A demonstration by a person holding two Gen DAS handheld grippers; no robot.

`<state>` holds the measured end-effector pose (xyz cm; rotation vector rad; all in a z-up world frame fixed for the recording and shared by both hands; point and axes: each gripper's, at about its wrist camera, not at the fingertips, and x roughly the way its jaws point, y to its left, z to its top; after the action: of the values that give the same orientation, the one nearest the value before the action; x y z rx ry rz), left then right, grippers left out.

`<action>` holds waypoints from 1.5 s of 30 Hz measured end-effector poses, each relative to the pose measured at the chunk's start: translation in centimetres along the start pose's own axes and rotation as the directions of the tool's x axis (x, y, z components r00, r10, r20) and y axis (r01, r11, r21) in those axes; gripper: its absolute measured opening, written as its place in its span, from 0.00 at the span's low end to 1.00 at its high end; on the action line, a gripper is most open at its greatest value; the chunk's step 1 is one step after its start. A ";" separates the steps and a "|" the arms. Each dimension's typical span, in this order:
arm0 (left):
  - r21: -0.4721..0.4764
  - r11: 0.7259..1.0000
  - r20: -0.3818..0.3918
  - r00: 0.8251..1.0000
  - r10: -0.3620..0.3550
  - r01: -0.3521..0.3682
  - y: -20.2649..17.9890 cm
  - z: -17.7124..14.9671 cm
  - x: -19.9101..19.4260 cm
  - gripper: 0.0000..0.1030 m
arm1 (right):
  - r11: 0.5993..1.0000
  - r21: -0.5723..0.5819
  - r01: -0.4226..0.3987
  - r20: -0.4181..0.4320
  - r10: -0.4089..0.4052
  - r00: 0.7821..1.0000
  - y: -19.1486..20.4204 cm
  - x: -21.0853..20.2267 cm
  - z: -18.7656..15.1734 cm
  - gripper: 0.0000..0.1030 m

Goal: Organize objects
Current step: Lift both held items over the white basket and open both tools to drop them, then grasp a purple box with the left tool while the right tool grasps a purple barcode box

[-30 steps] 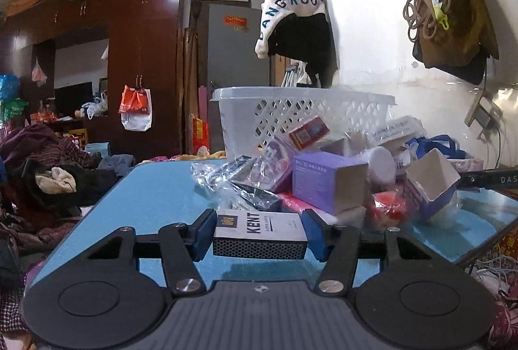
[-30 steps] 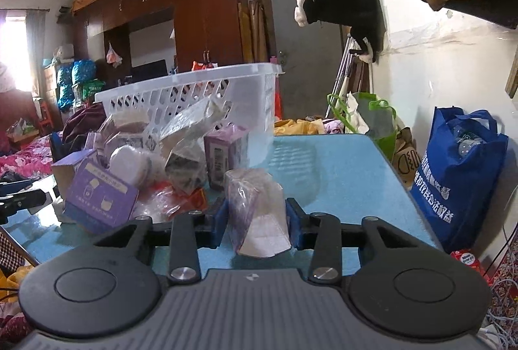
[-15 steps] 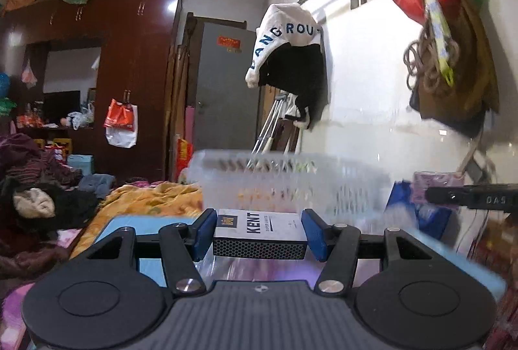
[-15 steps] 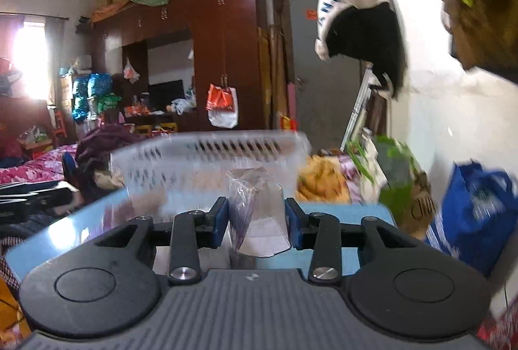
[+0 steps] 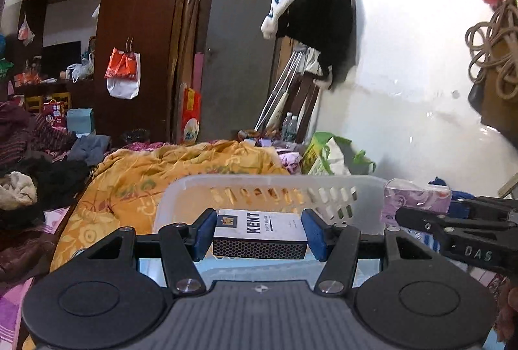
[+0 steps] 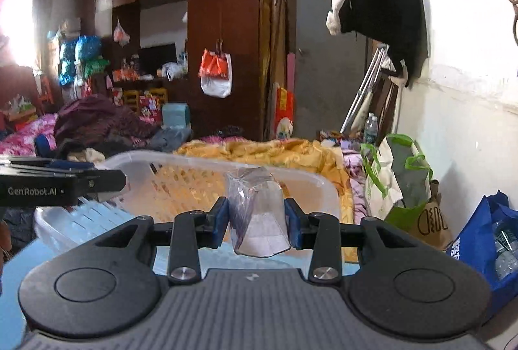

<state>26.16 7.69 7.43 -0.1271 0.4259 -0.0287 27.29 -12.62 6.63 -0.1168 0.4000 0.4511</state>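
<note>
White KENT carton (image 5: 259,227), crinkled clear packet (image 6: 257,214)

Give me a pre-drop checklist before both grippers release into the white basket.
1. Left gripper clamped on the KENT box: ok.
2. Right gripper clamped on the clear plastic packet: ok.
3. KENT box over the white basket opening: cannot tell, the rim sits just ahead.
4. Packet over the basket opening: cannot tell.
5. Grippers apart from each other: ok.
6. Room inside the basket: cannot tell, the interior is mostly hidden.
</note>
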 end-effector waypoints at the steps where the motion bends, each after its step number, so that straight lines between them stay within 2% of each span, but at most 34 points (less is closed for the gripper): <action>1: 0.003 1.000 0.000 1.000 0.004 -0.004 0.0 -0.1 0.0 0.59 | 1.000 -0.001 -0.002 0.002 0.002 1.000 0.1 0.0 -0.1 0.39; 3: 0.016 1.000 0.025 1.000 -0.002 0.002 -0.2 -0.1 -0.2 0.60 | 1.000 -0.007 0.005 0.029 -0.005 1.000 0.0 -0.2 0.0 0.41; 4: 0.032 0.999 0.050 0.999 0.009 -0.011 -0.4 0.0 -0.4 0.69 | 1.000 -0.010 0.019 0.050 -0.018 0.999 0.1 -0.8 0.0 0.45; 5: 0.040 0.999 0.068 0.997 0.028 -0.031 -0.4 -0.1 -0.7 0.91 | 1.000 -0.006 0.028 0.069 -0.028 0.997 0.1 -1.6 -0.2 0.66; 6: 0.039 0.998 0.085 0.996 0.039 -0.043 -0.3 -0.2 -1.2 0.98 | 1.000 0.000 0.025 0.092 -0.025 0.995 -0.1 -2.9 -0.7 0.94; 7: 0.031 0.999 0.110 0.993 0.031 -0.034 0.1 -0.6 -2.2 1.00 | 1.000 -0.004 0.016 0.110 -0.016 0.994 -0.1 -4.1 -1.1 1.00; 9: -0.007 1.000 0.129 0.992 -0.002 0.003 1.1 -1.5 -4.4 1.00 | 1.000 -0.011 -0.014 0.139 0.015 0.990 0.1 -7.4 -3.1 1.00; 12: -0.029 0.998 0.159 0.986 -0.056 0.062 2.4 -3.8 -8.2 1.00 | 0.994 -0.004 -0.108 0.180 0.107 0.978 0.7 -13.5 -8.4 1.00; 15: -0.009 0.998 0.183 0.982 -0.053 0.055 2.8 -7.6 -12.0 1.00 | 0.992 -0.012 -0.128 0.195 0.128 0.972 2.1 -17.2 -13.1 1.00; 18: -0.018 0.999 0.180 0.983 -0.045 0.049 2.9 -10.9 -14.2 1.00 | 0.978 -0.014 -0.208 0.183 0.207 0.961 3.7 -18.4 -16.1 1.00; 20: -0.025 0.998 0.168 0.984 -0.052 0.057 2.6 -12.7 -15.0 1.00 | 0.970 -0.052 -0.237 0.158 0.243 0.957 5.4 -17.9 -17.0 1.00; 22: -0.028 0.997 0.157 0.985 -0.070 0.075 2.1 -13.9 -15.1 1.00 | 0.971 -0.122 -0.208 0.103 0.221 0.970 7.2 -16.4 -17.4 0.98; 24: 0.016 0.996 0.131 0.988 -0.086 0.085 1.2 -14.5 -14.5 1.00 | 0.973 -0.143 -0.181 0.071 0.193 0.979 7.9 -15.0 -17.7 0.85; 27: 0.056 0.997 0.116 0.991 -0.062 0.056 0.2 -14.9 -13.5 1.00 | 0.975 -0.141 -0.170 0.084 0.183 0.979 7.7 -14.6 -17.7 0.79; 31: 0.076 0.994 0.087 0.993 -0.080 0.073 -0.4 -15.6 -12.8 1.00 | 0.973 -0.155 -0.173 0.103 0.190 0.976 7.6 -15.8 -18.3 0.72; 39: 0.144 0.988 0.089 0.994 -0.068 0.054 -2.9 -17.3 -12.8 0.99 | 0.970 -0.166 -0.177 0.129 0.199 0.971 7.0 -16.7 -19.4 0.70; 41: 0.156 0.987 0.090 0.995 -0.045 0.031 -3.5 -17.5 -12.3 0.90 | 0.970 -0.156 -0.187 0.143 0.209 0.967 6.6 -17.2 -19.4 0.64; 42: 0.160 0.987 0.086 0.996 -0.035 0.021 -3.7 -17.6 -12.1 0.86 | 0.970 -0.158 -0.185 0.144 0.208 0.967 6.5 -17.3 -19.4 0.64; 44: 0.166 0.986 0.075 0.997 -0.031 0.018 -4.0 -17.8 -11.7 0.69 | 0.969 -0.169 -0.182 0.137 0.206 0.969 6.4 -17.4 -19.5 0.63; 45: 0.163 0.986 0.073 0.997 -0.040 0.028 -4.0 -17.8 -11.6 0.67 | 0.968 -0.172 -0.181 0.136 0.206 0.969 6.4 -17.5 -19.5 0.63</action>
<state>8.27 2.30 -3.35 0.0244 0.3440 -0.0917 3.23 -17.69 -4.36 -0.1969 0.2244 0.6813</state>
